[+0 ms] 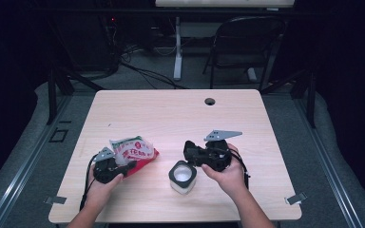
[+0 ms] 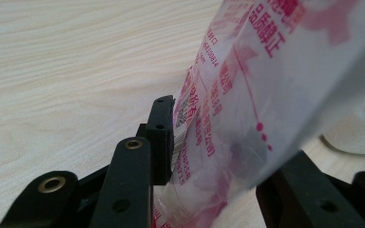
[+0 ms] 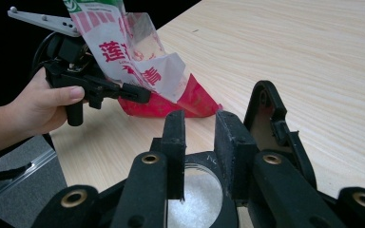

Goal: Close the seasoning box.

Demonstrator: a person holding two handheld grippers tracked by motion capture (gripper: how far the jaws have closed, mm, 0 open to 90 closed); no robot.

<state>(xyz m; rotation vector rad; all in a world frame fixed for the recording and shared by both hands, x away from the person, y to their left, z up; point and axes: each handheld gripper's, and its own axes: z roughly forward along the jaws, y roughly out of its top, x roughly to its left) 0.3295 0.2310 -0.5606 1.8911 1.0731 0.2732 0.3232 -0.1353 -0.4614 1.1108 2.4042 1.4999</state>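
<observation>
— Dark room all round, isn't it? Cables and a black chair (image 1: 247,42) sit behind a pale wooden table (image 1: 171,114) with a small round hole (image 1: 210,101) near its far edge.

— Yes. What's on the table?

— Two things near the person's edge. At the left, a red and white plastic bag (image 1: 134,155) with printed characters, its red end resting on the wood and its top standing up. Right of it, well clear of the bag, a small white jar (image 1: 182,177) with a dark rim.

— And the left gripper (image 1: 119,167)?

— It sits at the bag's near side. In the left gripper view the bag (image 2: 247,118) passes between the jaws; the one on the left lies against the plastic, the other is hidden behind the bag, so I cannot tell if they press. Narrow to middling gap.

— The right gripper (image 1: 188,154)?

— Held just above the jar's far side. In the right gripper view its jaws stand narrowly apart over the jar's rim (image 3: 204,159); whether they pinch that rim I cannot tell.

— Does that view show the other hand (image 3: 43,104)?

— Yes, wrapped around the left gripper (image 3: 133,92) beside the bag (image 3: 138,61).
</observation>
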